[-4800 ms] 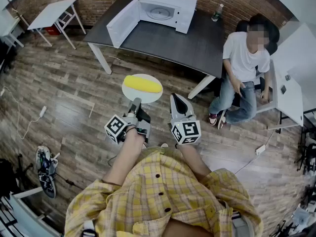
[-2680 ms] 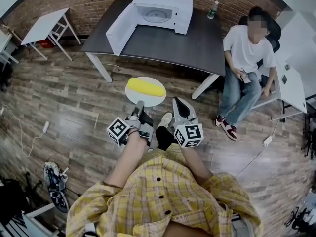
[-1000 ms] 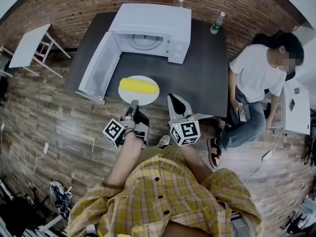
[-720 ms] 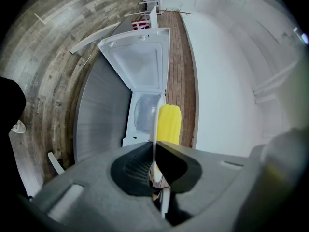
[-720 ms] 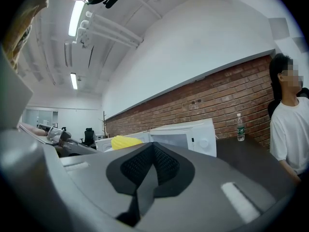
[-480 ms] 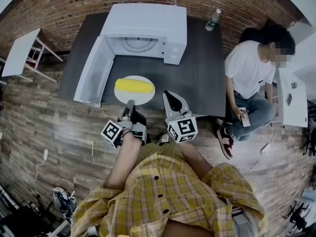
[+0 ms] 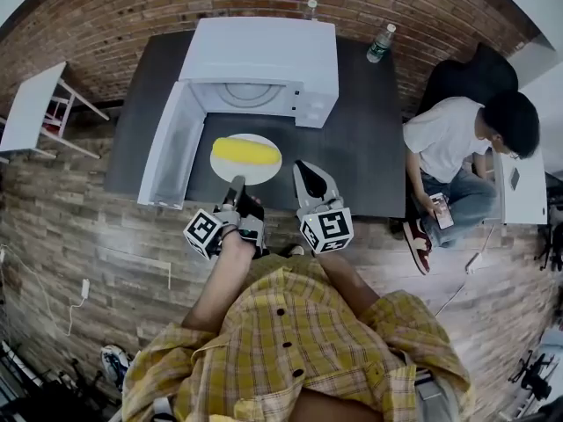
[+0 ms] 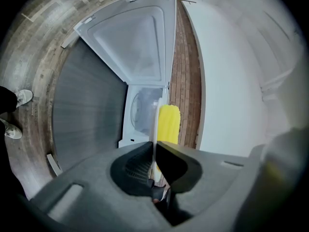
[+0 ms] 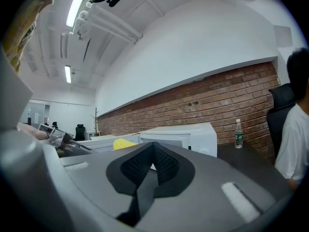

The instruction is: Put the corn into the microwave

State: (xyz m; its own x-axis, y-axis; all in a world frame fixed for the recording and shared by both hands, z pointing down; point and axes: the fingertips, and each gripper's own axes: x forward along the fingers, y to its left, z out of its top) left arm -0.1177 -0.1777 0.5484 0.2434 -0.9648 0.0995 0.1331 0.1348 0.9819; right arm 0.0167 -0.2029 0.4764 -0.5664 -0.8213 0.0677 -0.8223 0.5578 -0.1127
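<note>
Pinching plate (image 7: 252, 177) bearing corn (image 7: 245, 151).

You're in an office-style workroom. A bare brick wall (image 7: 132, 7) runs behind a dark tabletop (image 7: 369, 130) that carries a white microwave (image 7: 264, 51) and a water bottle (image 7: 380, 44). The floor (image 7: 79, 227) is wood plank, with a loose cable (image 7: 85, 288) trailing across it. A plain white table (image 7: 31, 108) stands off to your left, and a person (image 7: 440, 139) sits by a black office chair (image 7: 466, 73) to your right. The right gripper view shows long strip lights (image 9: 73, 11) on a white ceiling and a desk chair (image 9: 79, 130) far down the open room.
</note>
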